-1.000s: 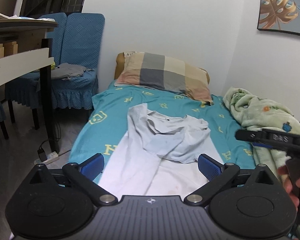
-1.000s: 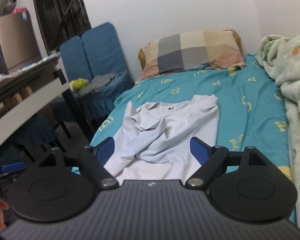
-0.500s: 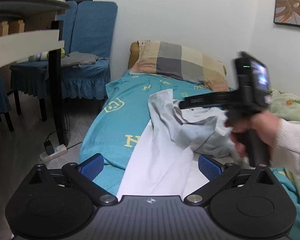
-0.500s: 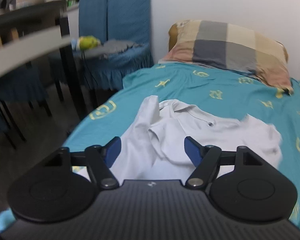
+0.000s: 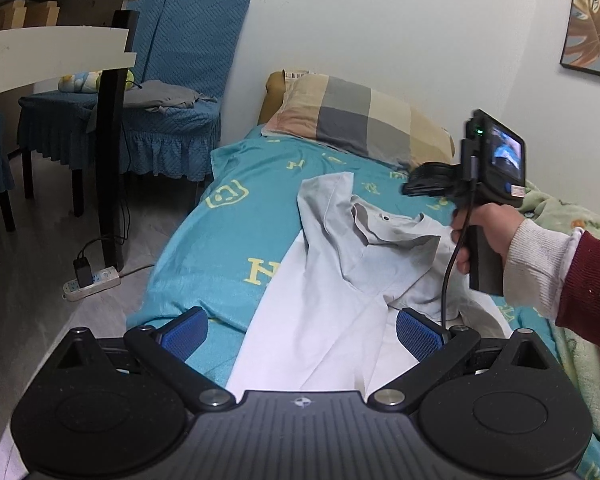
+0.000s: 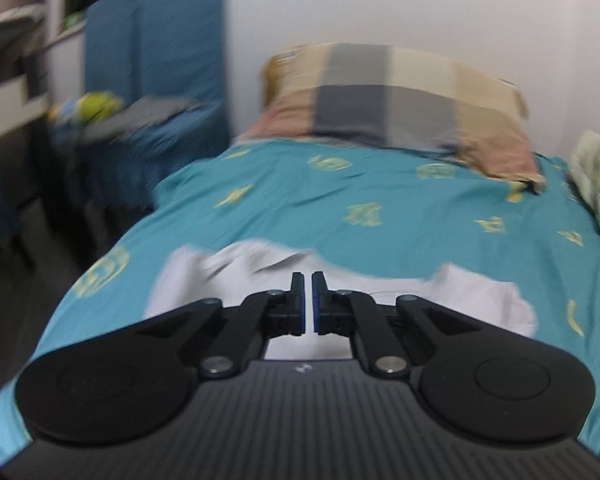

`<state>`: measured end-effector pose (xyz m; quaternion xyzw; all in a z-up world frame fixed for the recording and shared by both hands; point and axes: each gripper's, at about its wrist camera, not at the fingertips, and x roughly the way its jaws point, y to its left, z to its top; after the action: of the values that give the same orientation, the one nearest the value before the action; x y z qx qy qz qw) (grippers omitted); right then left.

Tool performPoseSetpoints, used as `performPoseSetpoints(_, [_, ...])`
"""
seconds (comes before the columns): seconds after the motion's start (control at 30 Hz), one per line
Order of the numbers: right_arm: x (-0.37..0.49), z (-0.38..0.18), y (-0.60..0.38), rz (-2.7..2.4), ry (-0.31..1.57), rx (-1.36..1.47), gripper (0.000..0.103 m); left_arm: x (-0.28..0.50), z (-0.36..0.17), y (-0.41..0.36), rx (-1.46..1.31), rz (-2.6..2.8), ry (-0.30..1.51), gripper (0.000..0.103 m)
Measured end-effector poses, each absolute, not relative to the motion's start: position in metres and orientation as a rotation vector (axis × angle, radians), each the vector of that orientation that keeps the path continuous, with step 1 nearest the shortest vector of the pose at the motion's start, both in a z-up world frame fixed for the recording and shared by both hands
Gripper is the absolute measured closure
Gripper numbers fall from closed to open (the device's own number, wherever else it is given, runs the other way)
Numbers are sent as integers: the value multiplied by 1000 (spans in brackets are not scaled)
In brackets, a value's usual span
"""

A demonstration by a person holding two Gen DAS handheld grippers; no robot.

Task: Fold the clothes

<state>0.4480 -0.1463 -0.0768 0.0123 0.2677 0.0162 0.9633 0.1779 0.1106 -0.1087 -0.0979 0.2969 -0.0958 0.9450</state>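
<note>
Pale grey polo shirt (image 5: 364, 264) lies crumpled on the teal bedsheet (image 5: 220, 240), roughly mid-bed, w/ its collar & button end toward the pillow and its smoother white lower part running down to the bed's near edge. Upper half is bunched and folded over itself; one sleeve sticks out toward the bed's left edge.

Left gripper (image 5: 302, 332) sits over the shirt's lower part near the foot edge, jaws spread wide, blue pads apart. The white cloth shows in the gap btwn the fingers (image 5: 418, 336), but the pads aren't pressing on it; left pad (image 5: 184, 334) is over the sheet just off the shirt's left hem.

Right gripper (image 6: 308, 300) has just been closing; its jaws are now nearly together w/ only a thin slit left. It sits over the shirt's collar area, but the right wrist view is blurred, so can't tell whether any cloth is pinched in the slit. In the left wrist view the same tool is carried by a hand (image 5: 484, 236) in a cream cuff & dark red sleeve (image 5: 588, 296), above the shirt's right shoulder; its tips are hidden there.

Plaid pillow (image 5: 364, 120) at the head of the bed, green blanket (image 6: 596, 184) along the right edge. Blue chairs (image 5: 172, 80) and a desk (image 5: 52, 52) stand left of the bed, power strip (image 5: 92, 282) on the floor.
</note>
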Motion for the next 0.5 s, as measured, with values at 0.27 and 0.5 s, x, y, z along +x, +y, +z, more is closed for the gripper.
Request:
performPoseSetpoints(0.27, [454,-95,-178,141,605,133,94,188,-117,104,-187,-181,641,1])
performPoseSetpoints(0.5, [437,-111,-133,384,614,-35,43,194,-124,104,-194,-165,658,1])
